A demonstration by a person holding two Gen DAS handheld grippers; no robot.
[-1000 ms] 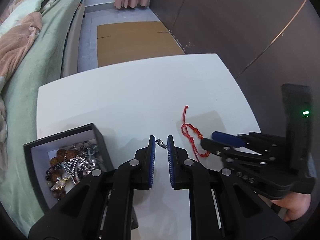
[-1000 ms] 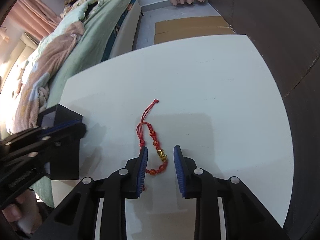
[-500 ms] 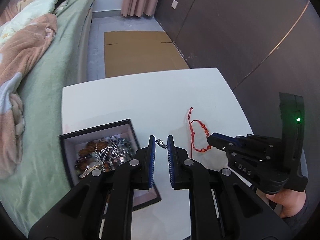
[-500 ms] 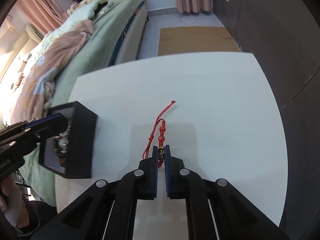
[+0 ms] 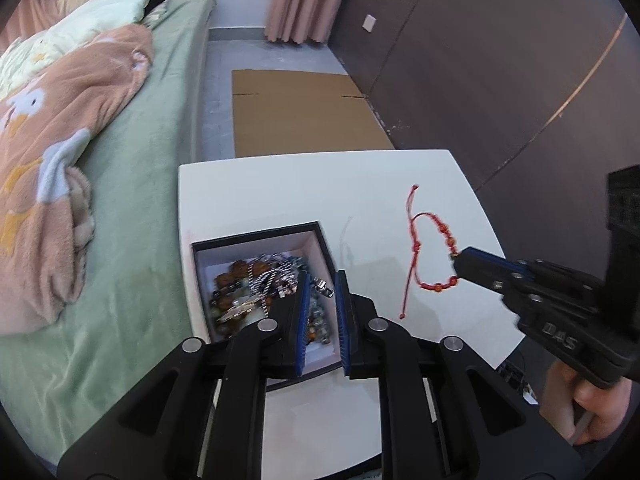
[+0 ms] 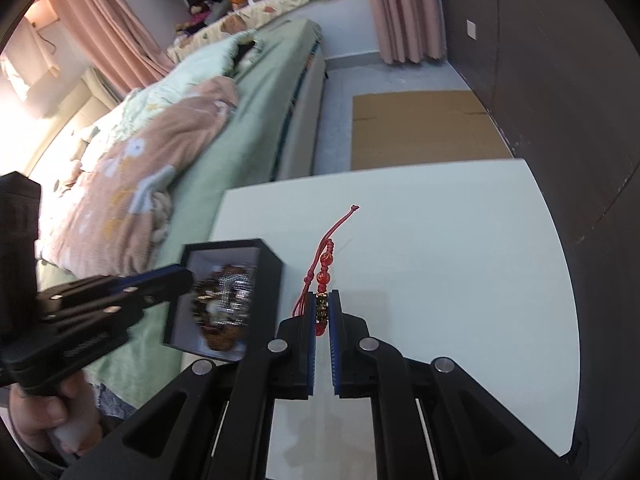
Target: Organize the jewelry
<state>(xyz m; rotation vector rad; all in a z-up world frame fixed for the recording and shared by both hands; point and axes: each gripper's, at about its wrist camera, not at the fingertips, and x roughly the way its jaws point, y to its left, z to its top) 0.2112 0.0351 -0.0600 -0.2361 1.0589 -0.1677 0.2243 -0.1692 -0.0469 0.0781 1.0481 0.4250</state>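
A black jewelry box (image 5: 320, 236) with a white lining stands near the left edge of the white table (image 5: 280, 188); it holds several beaded and metal pieces (image 5: 256, 284). My left gripper (image 5: 323, 286) is shut on a small silver clasp piece (image 5: 323, 286) and hovers over the box. My right gripper (image 6: 322, 300) is shut on the gold bead of a red cord bracelet (image 6: 324, 272), lifted off the table; the bracelet (image 5: 434, 240) and right gripper (image 5: 460, 258) also show in the left wrist view. The box (image 6: 268, 256) and left gripper (image 6: 188, 280) show in the right wrist view.
A bed with a green cover (image 5: 132, 160) and a peach blanket (image 5: 52, 128) lies close to the table's left. Flat cardboard (image 5: 296, 112) lies on the floor beyond the table. A dark wall (image 5: 500, 60) runs along the right.
My right gripper closed on the bracelet's gold bead and lifted it. My left gripper, still pinching the silver piece, moved left and up over the box.
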